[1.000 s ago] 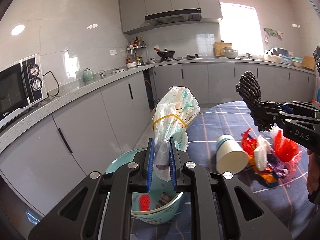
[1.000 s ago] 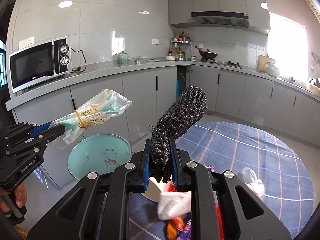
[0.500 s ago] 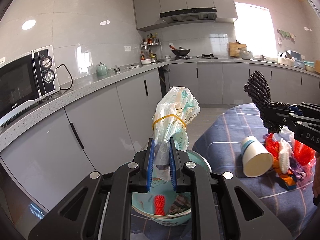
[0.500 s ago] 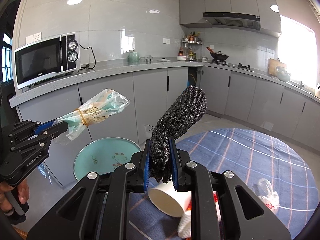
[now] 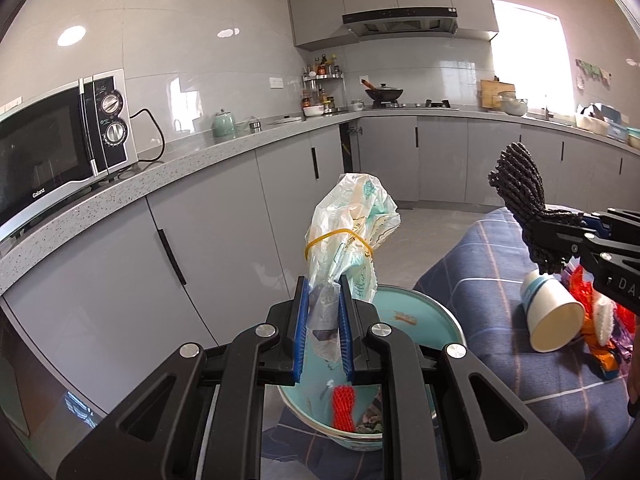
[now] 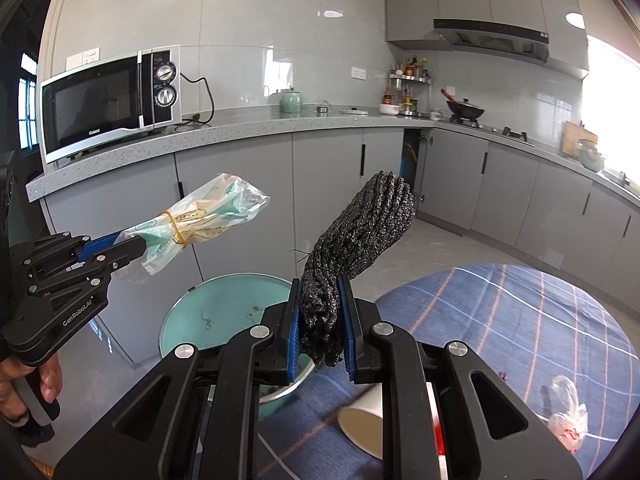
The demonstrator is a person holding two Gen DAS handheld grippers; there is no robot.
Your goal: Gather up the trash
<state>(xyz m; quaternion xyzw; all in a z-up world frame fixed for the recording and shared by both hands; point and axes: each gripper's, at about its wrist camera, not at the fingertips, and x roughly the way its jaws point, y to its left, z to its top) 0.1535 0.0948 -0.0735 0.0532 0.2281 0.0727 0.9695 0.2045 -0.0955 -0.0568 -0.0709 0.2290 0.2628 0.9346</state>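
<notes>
A: Left gripper (image 5: 324, 334), status?

B: Jaws nearly closed, blue pads pinching the lower end of a crumpled plastic bag (image 5: 352, 236). The bag is clear with teal print and a yellow rubber band (image 5: 340, 238) around its middle. It stands up and forward from the fingertips.

A: What lies under it?

B: A teal bin (image 5: 436, 316), directly below and just ahead of the left fingertips. Inside it: a red net piece (image 5: 343, 408) and some dark scraps. Bag is above the bin, not touching the rim.

A: Right gripper (image 6: 320, 330)?

B: Same narrow gap. Pads clamp the base of a black foam net (image 6: 360, 248), which leans up and to the right from the fingertips. In the right wrist view the bin (image 6: 224, 312) sits below and left of this gripper, partly hidden behind its frame.

A: Relation between the two grippers?

B: Side by side, near each other, both loads held in the air. From the left wrist view the right one enters from the right edge with the net (image 5: 524, 208) sticking up.

A: Remaining trash?

B: On the blue plaid tablecloth (image 5: 480, 264), right of the left gripper: a white paper cup (image 5: 552, 320) on its side, touching a pile of red and orange wrappers (image 5: 600, 320). In the right wrist view a small knotted clear bag (image 6: 568, 412) lies well to the right of the right gripper.

A: Background?

B: Grey counter (image 6: 240, 128) with a microwave (image 6: 108, 100) beyond and left of both grippers. A person's hand (image 6: 24, 384) holds the left handle.
</notes>
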